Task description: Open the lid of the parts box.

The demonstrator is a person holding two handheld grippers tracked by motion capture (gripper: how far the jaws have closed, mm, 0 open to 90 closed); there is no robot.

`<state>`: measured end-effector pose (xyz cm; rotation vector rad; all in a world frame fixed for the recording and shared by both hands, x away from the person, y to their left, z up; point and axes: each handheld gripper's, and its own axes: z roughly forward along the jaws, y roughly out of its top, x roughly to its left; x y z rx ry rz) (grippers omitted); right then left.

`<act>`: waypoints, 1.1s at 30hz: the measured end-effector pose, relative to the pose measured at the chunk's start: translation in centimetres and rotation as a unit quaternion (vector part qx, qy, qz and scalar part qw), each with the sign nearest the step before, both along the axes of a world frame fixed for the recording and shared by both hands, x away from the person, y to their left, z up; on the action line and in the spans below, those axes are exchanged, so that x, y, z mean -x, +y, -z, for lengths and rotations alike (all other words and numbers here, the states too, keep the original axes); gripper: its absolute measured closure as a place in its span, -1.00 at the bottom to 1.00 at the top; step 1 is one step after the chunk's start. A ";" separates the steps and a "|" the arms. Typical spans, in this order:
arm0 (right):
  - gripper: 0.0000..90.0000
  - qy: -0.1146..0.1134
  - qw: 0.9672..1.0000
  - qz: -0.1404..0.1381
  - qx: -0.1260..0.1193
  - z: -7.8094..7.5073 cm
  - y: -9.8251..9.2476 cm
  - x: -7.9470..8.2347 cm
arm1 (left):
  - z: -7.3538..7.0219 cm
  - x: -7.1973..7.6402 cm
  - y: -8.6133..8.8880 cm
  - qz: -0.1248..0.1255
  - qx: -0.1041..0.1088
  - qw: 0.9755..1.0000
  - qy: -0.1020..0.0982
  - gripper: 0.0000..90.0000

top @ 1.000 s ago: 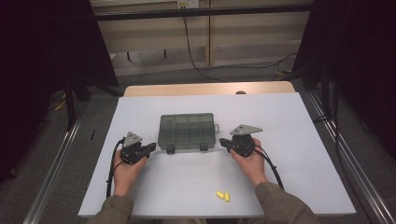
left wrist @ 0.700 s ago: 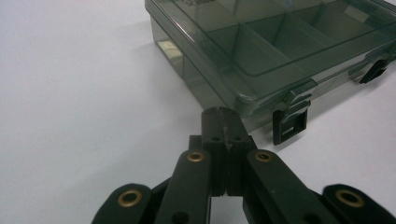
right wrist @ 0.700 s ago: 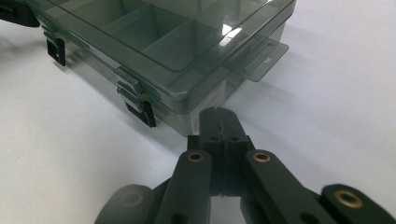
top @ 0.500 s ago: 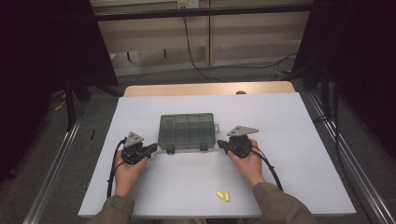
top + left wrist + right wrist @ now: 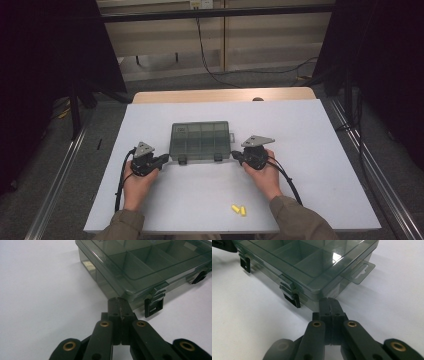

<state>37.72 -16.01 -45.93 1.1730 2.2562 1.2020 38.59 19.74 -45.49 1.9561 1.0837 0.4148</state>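
A smoky clear compartment box (image 5: 200, 141) lies closed on the white table, with two black latches on its near side. My left gripper (image 5: 164, 159) rests at the box's near left corner, jaws shut and nothing between them. In the left gripper view, the shut left gripper (image 5: 119, 300) points at that corner, beside a latch (image 5: 153, 306) that hangs down. My right gripper (image 5: 235, 156) sits at the near right corner, also shut and empty. From the right gripper view, the right gripper (image 5: 330, 300) almost touches the box wall (image 5: 329, 287) near another latch (image 5: 292, 293).
Two small yellow pieces (image 5: 238, 209) lie near the table's front edge, between the forearms. The box has a clear hang tab (image 5: 359, 271) on its right end. A wooden strip (image 5: 220, 95) borders the white table top (image 5: 300, 130) at the back.
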 end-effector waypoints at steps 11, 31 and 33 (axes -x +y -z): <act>1.00 0.001 1.000 -0.004 0.001 0.0 0.0 0.0 | 0.0 0.0 0.0 -0.001 -0.002 1.000 0.001 1.00; 1.00 -0.005 1.000 -0.014 -0.015 -0.2 -0.2 0.1 | 0.2 0.0 0.0 0.000 -0.007 1.000 0.002 1.00; 1.00 -0.005 1.000 -0.015 -0.016 -0.2 -0.2 0.1 | 0.2 0.0 -0.1 -0.001 -0.006 1.000 0.001 1.00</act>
